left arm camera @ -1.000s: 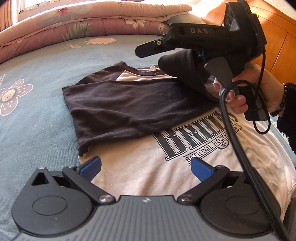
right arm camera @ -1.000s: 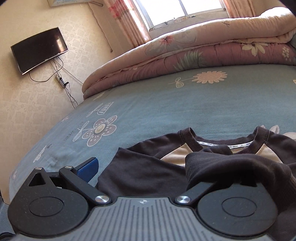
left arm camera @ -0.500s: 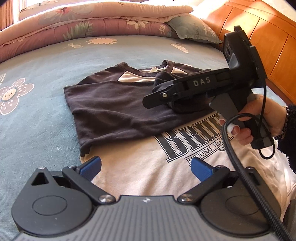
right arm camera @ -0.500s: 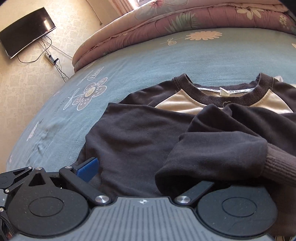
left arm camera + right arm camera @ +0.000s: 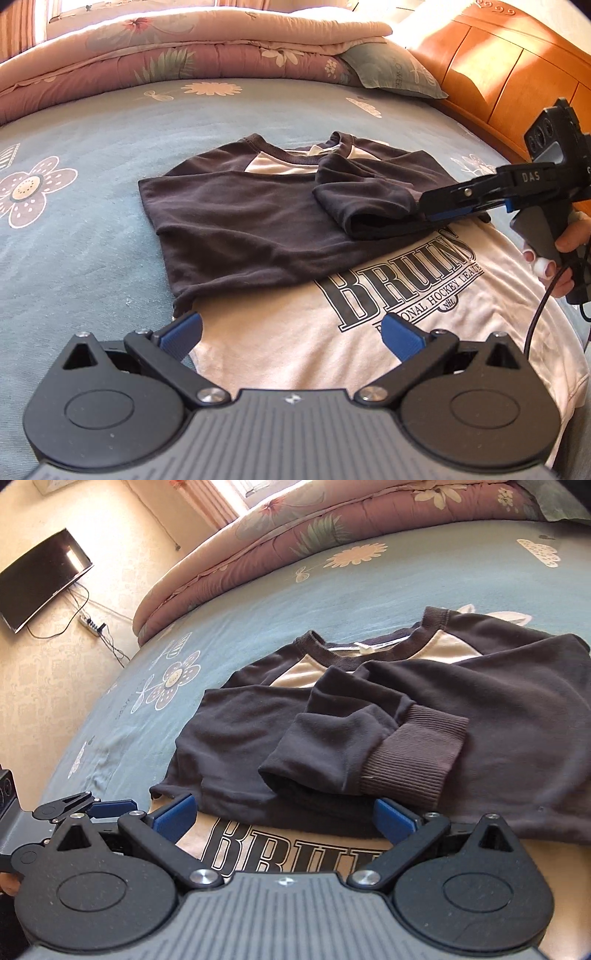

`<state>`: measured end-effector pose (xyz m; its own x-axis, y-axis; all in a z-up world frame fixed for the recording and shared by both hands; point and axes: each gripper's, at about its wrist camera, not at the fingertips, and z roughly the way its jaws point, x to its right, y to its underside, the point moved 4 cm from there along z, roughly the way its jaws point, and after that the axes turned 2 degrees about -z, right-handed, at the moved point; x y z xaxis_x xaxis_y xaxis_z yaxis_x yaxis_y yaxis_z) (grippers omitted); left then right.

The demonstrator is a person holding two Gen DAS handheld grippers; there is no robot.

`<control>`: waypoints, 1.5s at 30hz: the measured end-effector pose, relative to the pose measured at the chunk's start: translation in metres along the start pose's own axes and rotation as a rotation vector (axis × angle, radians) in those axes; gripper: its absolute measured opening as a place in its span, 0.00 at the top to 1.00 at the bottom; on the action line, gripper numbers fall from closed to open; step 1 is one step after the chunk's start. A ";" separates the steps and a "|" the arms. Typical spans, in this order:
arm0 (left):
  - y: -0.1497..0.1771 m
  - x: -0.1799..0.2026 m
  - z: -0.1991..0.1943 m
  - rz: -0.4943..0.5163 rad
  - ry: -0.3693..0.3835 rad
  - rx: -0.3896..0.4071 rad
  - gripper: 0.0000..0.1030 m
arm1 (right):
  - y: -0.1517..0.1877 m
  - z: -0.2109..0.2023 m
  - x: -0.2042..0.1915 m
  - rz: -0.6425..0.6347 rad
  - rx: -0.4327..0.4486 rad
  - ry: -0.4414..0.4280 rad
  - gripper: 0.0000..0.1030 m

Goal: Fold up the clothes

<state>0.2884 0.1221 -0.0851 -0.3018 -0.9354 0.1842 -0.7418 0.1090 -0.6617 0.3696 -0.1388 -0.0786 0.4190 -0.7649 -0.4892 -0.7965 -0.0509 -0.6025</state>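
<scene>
Sweatshirt (image 5: 288, 229) lettered "BRUINS", sleeves folded across; both grippers' fingers (image 5: 181, 328) spread, gripping nothing.

The sweatshirt (image 5: 480, 709) is soft matt knit cloth, its cuff (image 5: 413, 753) ribbed. The bedsheet (image 5: 92, 236) looks like a faintly napped weave — hard to tell through the fisheye. The headboard (image 5: 509, 62) is glossy varnished wood; the gripper fingertips (image 5: 181, 332) — matt plastic.

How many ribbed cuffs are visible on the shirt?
1. The ribbed cuff lies on the dark right sleeve, folded across the shirt's chest just ahead of the open right tongs. The other sleeve's cuff may be hidden under the folds.
</scene>
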 end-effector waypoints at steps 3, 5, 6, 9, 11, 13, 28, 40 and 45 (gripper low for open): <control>-0.001 -0.002 0.001 -0.005 0.000 -0.001 0.01 | -0.007 -0.017 0.015 0.058 0.060 -0.019 0.00; 0.000 -0.002 0.002 -0.007 -0.002 -0.005 0.01 | -0.012 -0.022 0.029 0.114 0.099 -0.014 0.00; 0.000 -0.003 0.003 -0.008 -0.005 -0.008 0.01 | -0.014 -0.022 0.037 0.143 0.113 -0.003 0.00; 0.000 -0.004 0.004 -0.009 -0.007 -0.009 0.01 | -0.018 -0.014 0.060 0.225 0.132 0.035 0.00; -0.001 -0.006 0.003 -0.015 -0.006 -0.006 0.01 | -0.018 -0.003 0.070 0.275 0.125 0.029 0.00; -0.001 -0.009 0.003 -0.021 -0.011 -0.004 0.01 | -0.019 0.007 0.078 0.315 0.122 0.023 0.00; -0.007 -0.036 -0.019 -0.082 -0.046 0.053 0.01 | -0.065 0.061 -0.027 0.214 0.063 -0.280 0.00; -0.005 -0.059 -0.034 -0.143 -0.050 0.080 0.01 | -0.080 0.033 -0.069 -0.019 0.118 -0.185 0.00; -0.003 -0.043 -0.023 -0.096 -0.024 0.043 0.01 | -0.062 0.008 0.008 0.163 0.137 -0.055 0.00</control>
<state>0.2898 0.1701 -0.0740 -0.2158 -0.9488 0.2306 -0.7398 0.0048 -0.6728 0.4260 -0.1367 -0.0504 0.3153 -0.7198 -0.6184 -0.7904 0.1614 -0.5909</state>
